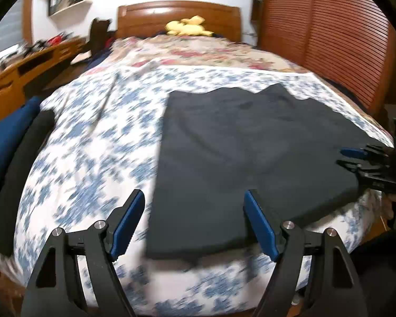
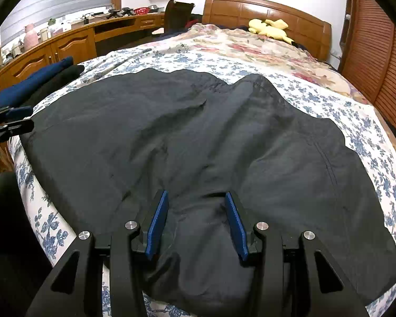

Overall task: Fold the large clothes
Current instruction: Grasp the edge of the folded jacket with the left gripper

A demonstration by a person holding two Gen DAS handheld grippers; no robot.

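We see a large dark grey garment of soft thin cloth (image 2: pixel 211 142) spread on the bed, near its foot edge and toward the right side, on a white bedspread with a blue flower print (image 1: pixel 92 137). We judge it light and limp: it has shallow wrinkles and a ridge in the middle, so it will sag and drag when lifted, and it is not fragile. It seems a little smooth, so one thin layer could slip out of a weak pinch. The best places to take hold, in our opinion, are the two corners on the near hem, or the side edges, so that the cloth stays straight when it is folded over. The right gripper (image 2: pixel 196 220) is low over the near edge of the garment; its blue fingers (image 2: pixel 158 224) stand partly apart, with a bump of cloth between them, but we cannot tell if they press on it. The left gripper (image 1: pixel 194 222) is above the near left corner of the garment, its fingers wide apart and holding nothing. The bed is soft, so it will give under pressure. Beyond are a flowered quilt (image 2: pixel 250 45), a yellow plush toy (image 2: pixel 269 27), a wooden headboard (image 2: pixel 264 9), a wooden counter (image 2: pixel 66 42) along the left wall and a slatted wooden door (image 1: pixel 330 39).
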